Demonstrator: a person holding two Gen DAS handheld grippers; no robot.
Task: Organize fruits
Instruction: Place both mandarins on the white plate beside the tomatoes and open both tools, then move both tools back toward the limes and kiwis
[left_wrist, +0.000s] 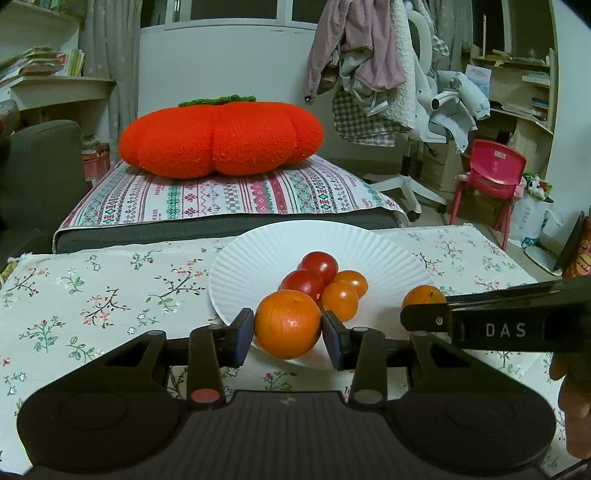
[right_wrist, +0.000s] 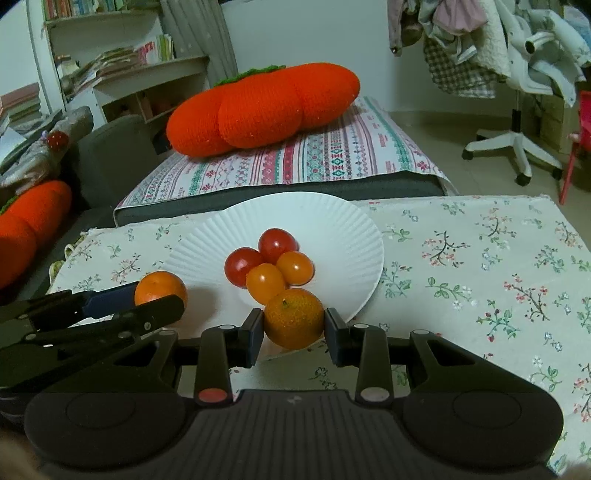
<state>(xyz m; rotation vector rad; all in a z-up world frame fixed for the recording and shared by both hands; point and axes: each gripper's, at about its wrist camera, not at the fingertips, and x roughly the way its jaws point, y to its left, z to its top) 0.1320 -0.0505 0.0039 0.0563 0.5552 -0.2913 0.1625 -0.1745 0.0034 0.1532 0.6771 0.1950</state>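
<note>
A white paper plate (left_wrist: 258, 254) (right_wrist: 332, 225) lies on the flowered tablecloth, holding two red and two orange cherry tomatoes (left_wrist: 321, 280) (right_wrist: 271, 264). My left gripper (left_wrist: 288, 332) is shut on a small orange (left_wrist: 288, 323) over the plate's near edge; it also shows in the right wrist view (right_wrist: 160, 288). My right gripper (right_wrist: 294, 328) is shut on another small orange (right_wrist: 294, 318) at the plate's near rim. That orange (left_wrist: 423, 294) and the right gripper's finger (left_wrist: 424, 317) show at the right of the left wrist view.
A large orange persimmon-shaped cushion (left_wrist: 221, 138) (right_wrist: 266, 107) sits on a striped cloth over a grey sofa seat behind the table. A white office chair draped with clothes (left_wrist: 399, 92) and a red child's chair (left_wrist: 491, 173) stand at the right. Shelves stand at the left.
</note>
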